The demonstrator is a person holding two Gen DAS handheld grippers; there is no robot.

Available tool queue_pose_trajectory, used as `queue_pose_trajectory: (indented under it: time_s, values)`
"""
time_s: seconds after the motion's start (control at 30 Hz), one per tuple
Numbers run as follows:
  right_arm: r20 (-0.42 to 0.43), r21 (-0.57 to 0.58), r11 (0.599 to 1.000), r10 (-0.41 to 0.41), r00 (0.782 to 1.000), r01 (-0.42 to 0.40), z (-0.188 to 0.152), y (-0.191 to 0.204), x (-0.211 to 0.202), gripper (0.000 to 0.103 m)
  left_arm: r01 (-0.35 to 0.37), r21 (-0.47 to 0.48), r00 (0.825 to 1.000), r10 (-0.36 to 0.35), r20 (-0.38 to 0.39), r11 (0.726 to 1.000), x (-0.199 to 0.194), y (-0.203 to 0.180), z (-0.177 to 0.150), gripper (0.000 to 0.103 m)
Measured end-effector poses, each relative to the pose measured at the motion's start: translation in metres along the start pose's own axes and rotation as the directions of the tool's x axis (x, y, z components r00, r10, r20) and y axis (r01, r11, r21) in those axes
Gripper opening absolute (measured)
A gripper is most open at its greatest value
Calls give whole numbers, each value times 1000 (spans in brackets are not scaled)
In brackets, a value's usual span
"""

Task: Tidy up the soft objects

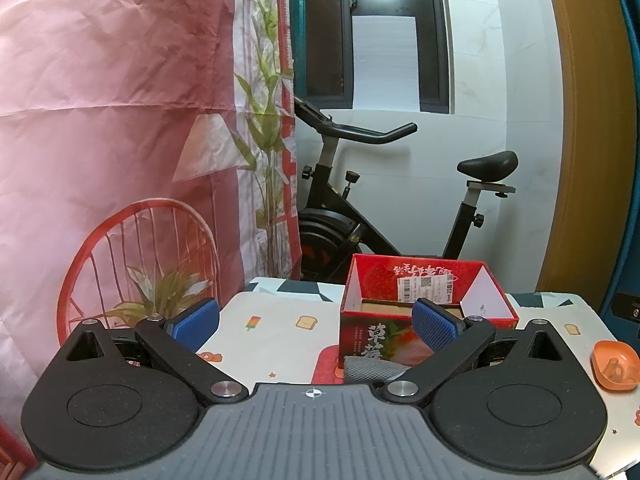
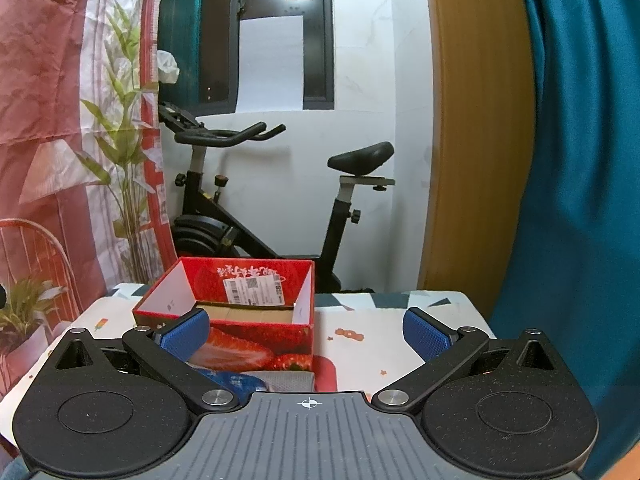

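A red strawberry-print cardboard box [image 1: 424, 300] stands open on the table; its inside shows only a brown cardboard floor. It also shows in the right wrist view [image 2: 256, 332]. A grey soft cloth [image 1: 370, 372] lies in front of the box, also seen in the right wrist view [image 2: 290, 380], next to a blue soft item [image 2: 236, 382]. My left gripper [image 1: 316, 326] is open and empty, above the table left of the box. My right gripper [image 2: 308, 334] is open and empty, in front of the box's right corner.
An orange dish [image 1: 616, 364] holding a small orange object sits at the table's right edge. The table has a printed white cloth [image 1: 280, 328]. A black exercise bike [image 1: 360, 216] stands behind it. A pink printed backdrop [image 1: 100, 120] hangs at left, a teal curtain [image 2: 580, 200] at right.
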State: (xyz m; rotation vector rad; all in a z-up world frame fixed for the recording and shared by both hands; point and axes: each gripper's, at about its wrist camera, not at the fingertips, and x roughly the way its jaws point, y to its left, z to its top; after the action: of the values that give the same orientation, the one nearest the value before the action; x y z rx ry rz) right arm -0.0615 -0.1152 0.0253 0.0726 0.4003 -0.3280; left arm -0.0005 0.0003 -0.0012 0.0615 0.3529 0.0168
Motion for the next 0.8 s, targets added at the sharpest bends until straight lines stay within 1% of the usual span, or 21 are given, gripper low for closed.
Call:
queue_pose_trajectory:
  time_s: [0.8]
  values:
    - [-5, 3, 1000, 0, 1000, 0, -4, -1, 2, 103, -1, -2, 1000, 1, -2, 1000, 0, 1, -1, 103]
